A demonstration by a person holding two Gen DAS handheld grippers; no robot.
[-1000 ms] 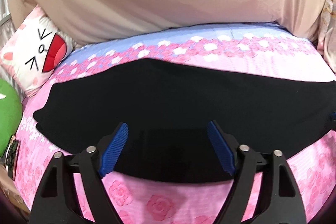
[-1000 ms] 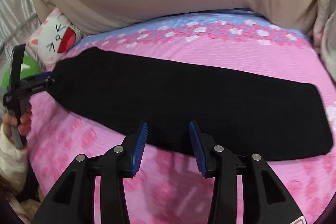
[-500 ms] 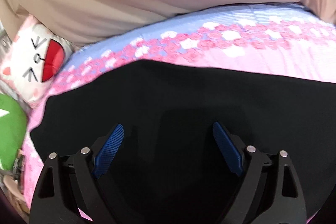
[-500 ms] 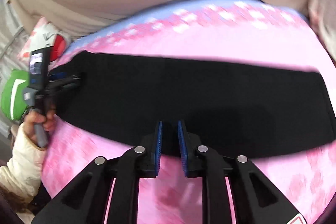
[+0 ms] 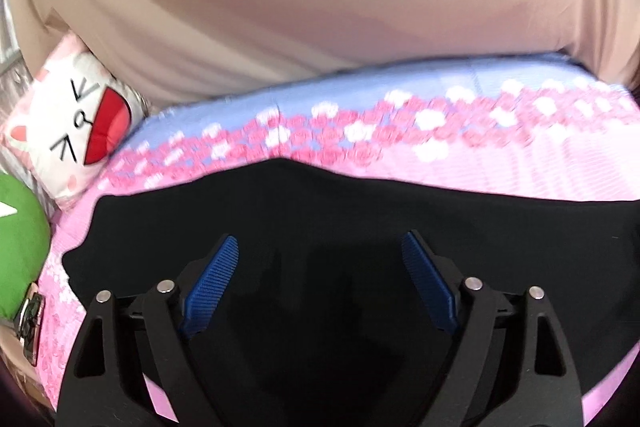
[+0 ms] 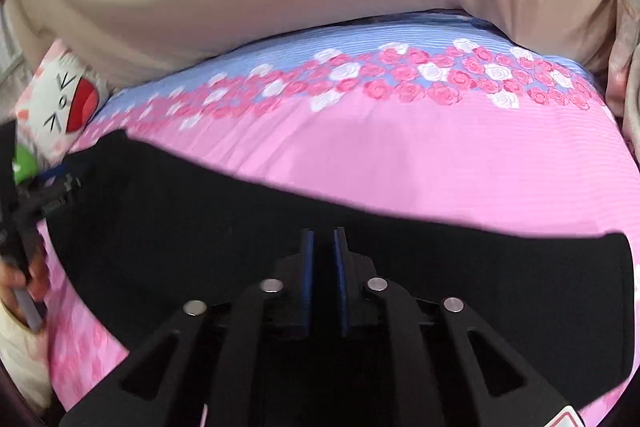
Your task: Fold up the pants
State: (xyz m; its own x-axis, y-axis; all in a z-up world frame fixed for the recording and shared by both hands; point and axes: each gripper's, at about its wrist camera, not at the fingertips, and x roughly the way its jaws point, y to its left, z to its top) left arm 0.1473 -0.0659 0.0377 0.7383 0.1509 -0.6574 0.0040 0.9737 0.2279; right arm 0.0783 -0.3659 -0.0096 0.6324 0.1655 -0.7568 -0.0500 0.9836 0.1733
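Both claws hover over the long black fabric pants (image 5: 320, 227), which lie flat in a lengthwise strip across the bed's pink bedsheet printed with roses (image 6: 400, 155). Left claw (image 5: 320, 279): its blue ribbed pads (image 5: 212, 287) stand spread wide above the pants, with only dark cloth seen between them; no pad presses on the fabric. From the right wrist view the left claw (image 6: 60, 187) shows blurred at the pants' far left end, carried by a hand in a cream sleeve (image 6: 20, 279).

Right claw (image 6: 323, 267): its jaws have just been closing and now stand nearly pressed together, a narrow slot left between the blue pads (image 6: 307, 279). They sit over the near edge of the pants, about midway along the strip; whether a fold of cloth is pinched in the slot I cannot tell, since all is black there.

Beyond the pants the sheet turns to a blue band with pink and white roses (image 6: 400, 39). A beige draped cloth (image 5: 320, 7) rises behind the pants. Left of the pants lie a white cat-face cushion with a red mouth (image 5: 72, 119) and a green round plush (image 5: 20, 247).
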